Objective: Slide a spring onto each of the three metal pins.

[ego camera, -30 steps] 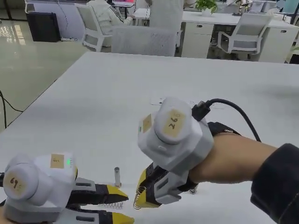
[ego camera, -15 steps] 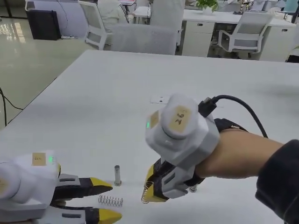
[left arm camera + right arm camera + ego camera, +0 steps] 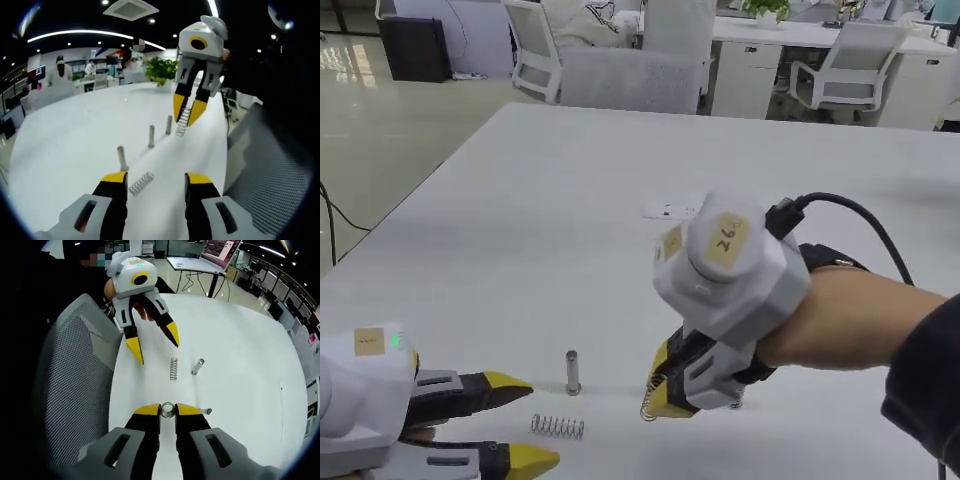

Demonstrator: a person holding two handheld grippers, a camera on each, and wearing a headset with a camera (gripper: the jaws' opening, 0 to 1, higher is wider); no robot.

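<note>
My right gripper hangs just over the white table, shut on a small spring that shows end-on between its yellow tips. A loose spring lies flat in front of my left gripper, which is open and holds nothing. One upright metal pin stands between the two grippers. In the left gripper view, three pins stand in a row beyond the loose spring, and the right gripper holds its spring beside the farthest pin.
A black cable runs from the right gripper. A small white label lies mid-table. Office chairs and desks stand beyond the far edge. A grey mesh chair back is close to the near table edge.
My left gripper has drawn back to the left, away from the loose spring that lay between its jaws. The right gripper has shifted a little right with its spring.
</note>
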